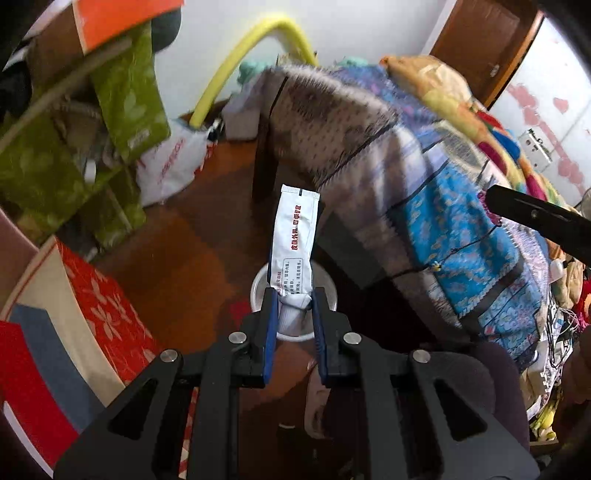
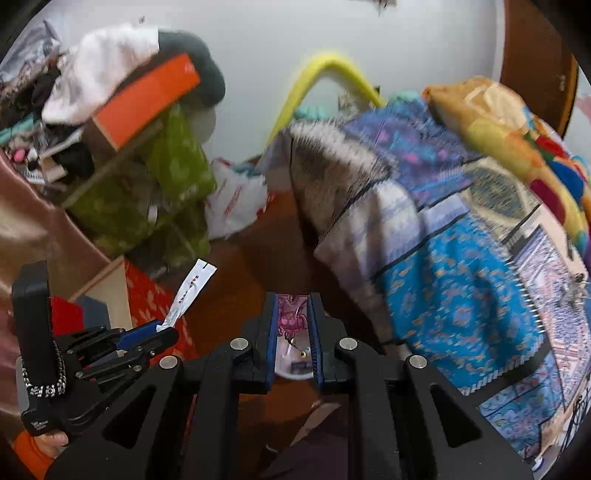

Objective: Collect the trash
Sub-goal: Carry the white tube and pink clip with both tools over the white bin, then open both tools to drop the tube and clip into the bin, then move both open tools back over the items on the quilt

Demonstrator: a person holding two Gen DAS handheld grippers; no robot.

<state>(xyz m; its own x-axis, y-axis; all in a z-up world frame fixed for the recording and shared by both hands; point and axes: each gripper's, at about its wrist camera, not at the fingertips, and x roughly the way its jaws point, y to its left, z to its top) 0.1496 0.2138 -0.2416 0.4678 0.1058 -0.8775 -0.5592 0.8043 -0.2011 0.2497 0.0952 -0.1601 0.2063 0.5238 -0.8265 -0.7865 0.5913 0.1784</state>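
Note:
My left gripper (image 1: 294,295) is shut on the crumpled end of a white sachet (image 1: 295,236) with red and black print, which stands up from the jaws. Under it sits a round white bin or cup (image 1: 330,291) on the brown floor. In the right wrist view the left gripper (image 2: 162,330) and its sachet (image 2: 192,291) show at the lower left. My right gripper (image 2: 293,306) is shut on a pink, partly clear wrapper (image 2: 291,319), above the same white container (image 2: 295,371).
A bed with blue patterned blankets (image 1: 461,229) fills the right side. Green bags (image 1: 125,99), an orange box (image 1: 122,18) and a white plastic bag (image 1: 170,158) pile at the left. A red flowered box (image 1: 99,299) lies at the lower left.

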